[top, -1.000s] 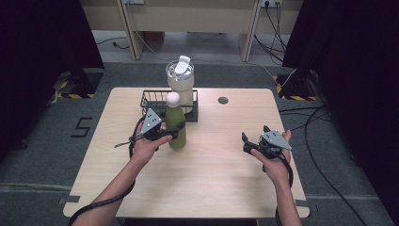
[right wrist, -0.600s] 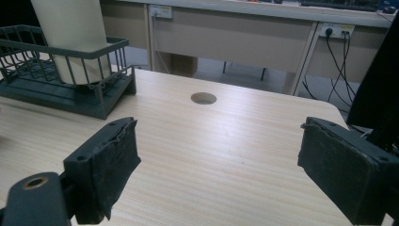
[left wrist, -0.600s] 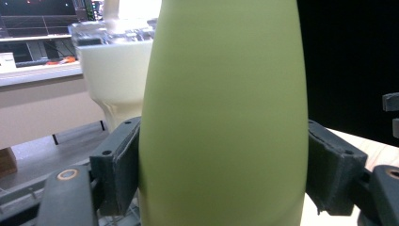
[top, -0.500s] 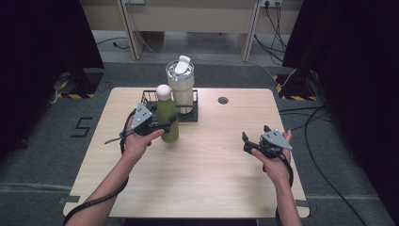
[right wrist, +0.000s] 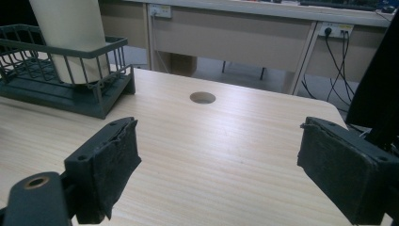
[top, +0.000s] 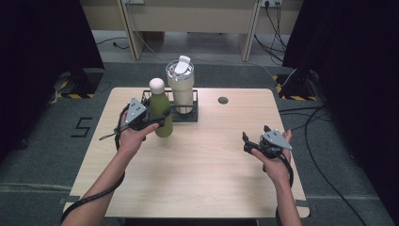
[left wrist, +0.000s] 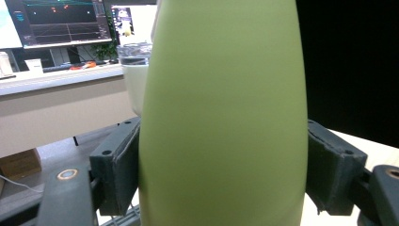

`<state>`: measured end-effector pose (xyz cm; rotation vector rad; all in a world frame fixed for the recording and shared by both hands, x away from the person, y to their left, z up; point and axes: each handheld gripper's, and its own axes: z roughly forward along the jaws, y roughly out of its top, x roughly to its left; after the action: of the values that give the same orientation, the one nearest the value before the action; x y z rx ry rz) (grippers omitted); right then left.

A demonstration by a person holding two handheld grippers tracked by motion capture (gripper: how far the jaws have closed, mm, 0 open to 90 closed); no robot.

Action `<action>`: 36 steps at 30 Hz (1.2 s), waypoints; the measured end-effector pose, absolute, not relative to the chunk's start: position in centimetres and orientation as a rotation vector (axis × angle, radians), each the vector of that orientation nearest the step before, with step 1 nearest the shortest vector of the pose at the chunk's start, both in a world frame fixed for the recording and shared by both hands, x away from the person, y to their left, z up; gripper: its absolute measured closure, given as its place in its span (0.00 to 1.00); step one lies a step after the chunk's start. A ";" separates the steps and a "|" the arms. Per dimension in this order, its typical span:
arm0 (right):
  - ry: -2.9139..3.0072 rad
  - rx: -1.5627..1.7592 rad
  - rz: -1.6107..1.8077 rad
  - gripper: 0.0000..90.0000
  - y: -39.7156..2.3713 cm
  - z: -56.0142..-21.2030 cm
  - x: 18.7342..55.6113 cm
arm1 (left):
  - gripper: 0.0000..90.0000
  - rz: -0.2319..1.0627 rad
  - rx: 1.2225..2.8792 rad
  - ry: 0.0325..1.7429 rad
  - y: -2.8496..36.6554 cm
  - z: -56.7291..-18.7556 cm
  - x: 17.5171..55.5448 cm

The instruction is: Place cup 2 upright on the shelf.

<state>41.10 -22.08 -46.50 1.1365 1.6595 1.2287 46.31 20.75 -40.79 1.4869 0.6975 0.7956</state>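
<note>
A dark wire basket (top: 188,113) sits near the far edge of the tabletop (top: 197,165), left of the middle, and a cream tumbler (top: 181,84) with a white flip lid stands upright inside it toward its right end; in the right gripper view the same basket (right wrist: 61,80) holds the tumbler's pale body (right wrist: 70,33) behind its rails. The green bottle (top: 161,110) with its rounded pale cap stands upright, long axis vertical and cap pointing up, at the basket's left front corner; whether its base is inside the basket, on the tabletop or lifted off cannot be told. The left gripper (top: 157,120) clamps the bottle across its body, and in the left gripper view both black jaws press against the sides of the green bottle (left wrist: 226,117), with the tumbler (left wrist: 134,70) visible behind it. The right gripper (top: 245,142) hovers near the right edge of the tabletop, well apart from the basket, jaws spread wide and holding nothing, bare wood between them. A small round hole (top: 223,100) lies in the tabletop near the far edge, right of the basket.
</note>
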 end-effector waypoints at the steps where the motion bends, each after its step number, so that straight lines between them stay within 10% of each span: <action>1: 1.661 1.135 1.227 0.14 -22.1 -46.5 41.1 | 0.26 0.799 1.484 0.702 20.8 -40.7 46.4; 36: 1.664 1.141 1.224 0.14 -22.0 -46.6 41.2 | 0.26 0.862 1.429 0.752 22.4 -38.7 48.6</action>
<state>41.18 -22.04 -46.63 1.1413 1.6645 1.2237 48.64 22.38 -38.66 1.4291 0.7525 0.8617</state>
